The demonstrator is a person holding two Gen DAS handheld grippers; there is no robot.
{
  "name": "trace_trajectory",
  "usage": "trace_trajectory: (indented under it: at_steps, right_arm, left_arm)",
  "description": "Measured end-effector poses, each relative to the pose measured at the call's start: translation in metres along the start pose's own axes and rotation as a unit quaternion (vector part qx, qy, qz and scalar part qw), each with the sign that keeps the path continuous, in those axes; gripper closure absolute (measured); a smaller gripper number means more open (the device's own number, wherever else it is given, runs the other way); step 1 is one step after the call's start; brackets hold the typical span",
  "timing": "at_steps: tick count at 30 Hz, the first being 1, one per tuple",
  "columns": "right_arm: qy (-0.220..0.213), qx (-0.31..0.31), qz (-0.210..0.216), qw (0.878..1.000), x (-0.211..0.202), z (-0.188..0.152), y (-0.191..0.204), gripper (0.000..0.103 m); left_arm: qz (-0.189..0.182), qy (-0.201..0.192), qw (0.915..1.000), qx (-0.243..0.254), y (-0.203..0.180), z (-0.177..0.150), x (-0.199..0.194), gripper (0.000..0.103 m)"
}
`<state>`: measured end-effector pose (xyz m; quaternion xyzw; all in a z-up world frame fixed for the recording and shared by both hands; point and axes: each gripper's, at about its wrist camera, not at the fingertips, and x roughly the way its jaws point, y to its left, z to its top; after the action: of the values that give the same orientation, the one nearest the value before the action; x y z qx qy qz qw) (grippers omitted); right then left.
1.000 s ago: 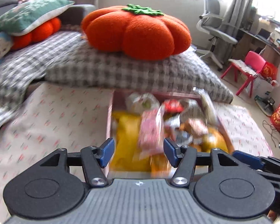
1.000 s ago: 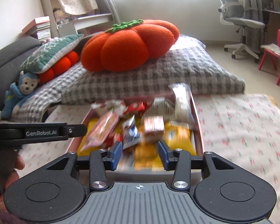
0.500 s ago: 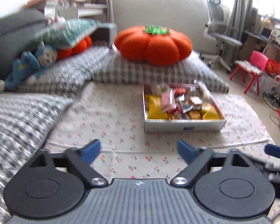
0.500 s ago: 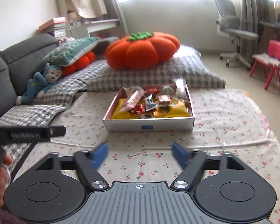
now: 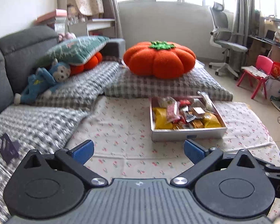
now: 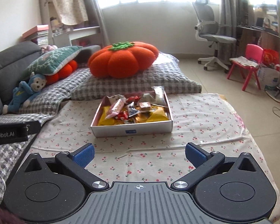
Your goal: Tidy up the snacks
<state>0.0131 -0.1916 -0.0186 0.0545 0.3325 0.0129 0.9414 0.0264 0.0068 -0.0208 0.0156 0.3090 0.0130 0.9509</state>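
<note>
In the left wrist view we see a bright room with a grey sofa, a checked cushion carrying a round orange pumpkin pillow, and in front of them a cloth with small cherry print spread flat. On this cloth stands the box, a shallow rectangular cardboard tray with white outer walls, and it is full of snacks: glossy yellow bags, a pink striped packet, small red and silver wrappers, all lying mixed and overlapping. Our left gripper is apart from the box, its jaws are opening to their widest and nothing is between the blue ribbed pads. In the right wrist view the same cloth lies under the box, whose inner walls look pale pink; the snacks fill it up to the rim, one clear long packet leaning at the far corner. Our right gripper also holds nothing, and its jaws stand wide.
</note>
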Motion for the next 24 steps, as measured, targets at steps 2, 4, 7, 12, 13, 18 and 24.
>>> trace_trajectory:
  at_steps: [2, 4, 7, 12, 13, 18, 24]
  right_arm:
    - [0.001, 0.007, -0.013, 1.000, 0.002, -0.002, -0.003, 0.000]
    - [0.002, 0.024, -0.013, 1.000, 0.003, -0.003, -0.007, 0.000]
    - [0.007, 0.031, -0.015, 0.999, 0.006, -0.006, -0.008, 0.000]
    - [0.025, 0.018, -0.019, 0.999, 0.016, -0.007, -0.003, 0.000]
    - [0.028, 0.020, -0.021, 0.999, 0.018, -0.008, -0.002, 0.000]
    - [0.035, 0.024, -0.023, 0.999, 0.023, -0.010, -0.002, 0.000]
    - [0.036, 0.010, -0.034, 0.999, 0.024, -0.010, 0.002, 0.000]
  left_arm:
    - [-0.001, 0.009, 1.0000, 0.001, -0.001, -0.002, 0.002, 0.001]
    - [0.000, 0.017, 0.9999, 0.000, -0.004, -0.003, 0.005, 0.001]
    - [-0.001, 0.031, 0.9995, 0.006, -0.008, -0.006, 0.009, 0.001]
    - [0.005, 0.045, 0.9990, 0.004, -0.009, -0.008, 0.014, 0.001]
    - [0.004, 0.054, 0.9985, 0.008, -0.010, -0.008, 0.017, 0.001]
    - [-0.007, 0.089, 0.9959, 0.009, -0.011, -0.011, 0.028, 0.001]
    - [-0.014, 0.106, 0.9942, 0.004, -0.012, -0.014, 0.032, 0.001]
